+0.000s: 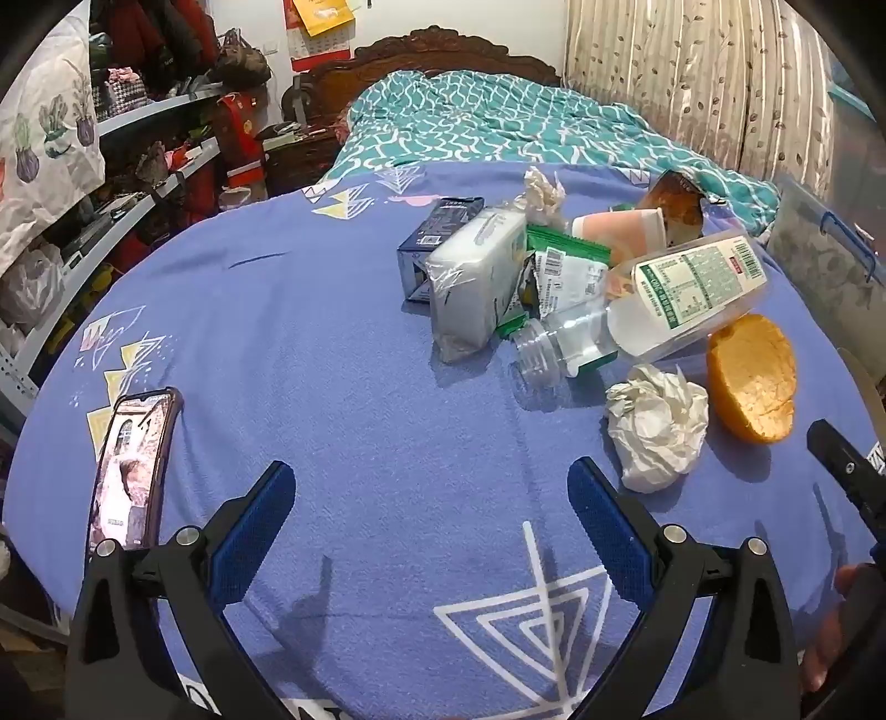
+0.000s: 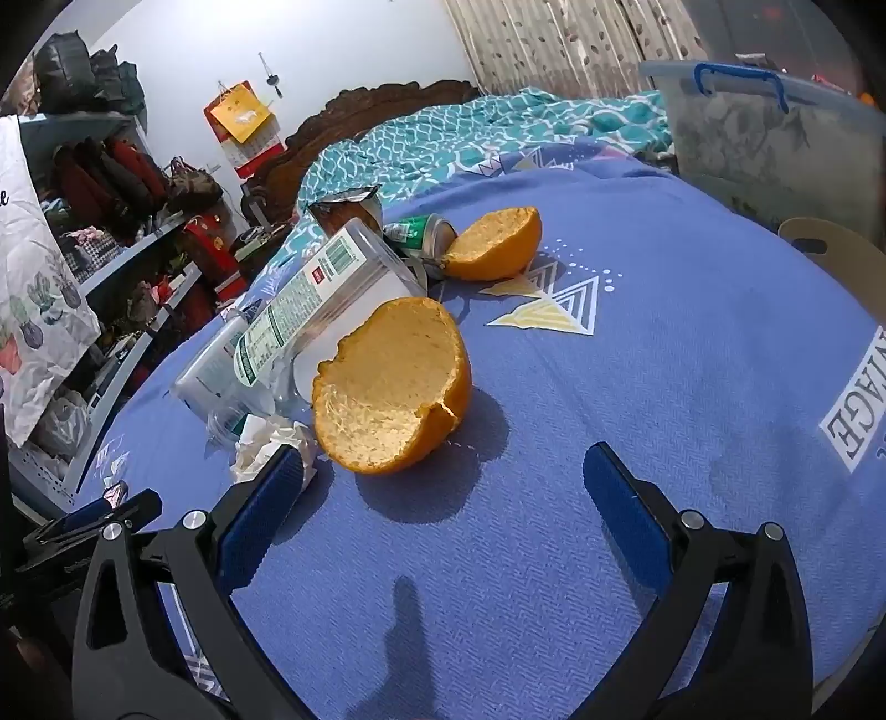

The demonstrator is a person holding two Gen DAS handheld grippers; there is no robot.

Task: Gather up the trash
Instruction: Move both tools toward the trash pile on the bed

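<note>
Both views are taken from the wrists, low over a bed covered by a blue blanket (image 1: 332,343), and are angled downward and forward toward the carved headboard (image 1: 437,52) at the top of each frame. In the left wrist view, the trash pile is seen at centre right, with a phone (image 1: 133,471) at lower left. The right wrist view is set closer and further right; the near orange peel half (image 2: 387,387) fills the middle. Shared by both are this peel (image 1: 753,379), the clear plastic bottle (image 1: 664,299) (image 2: 310,310), the crumpled tissue (image 1: 656,426) (image 2: 266,443), the shelves and the storage bin (image 2: 775,138).
</note>
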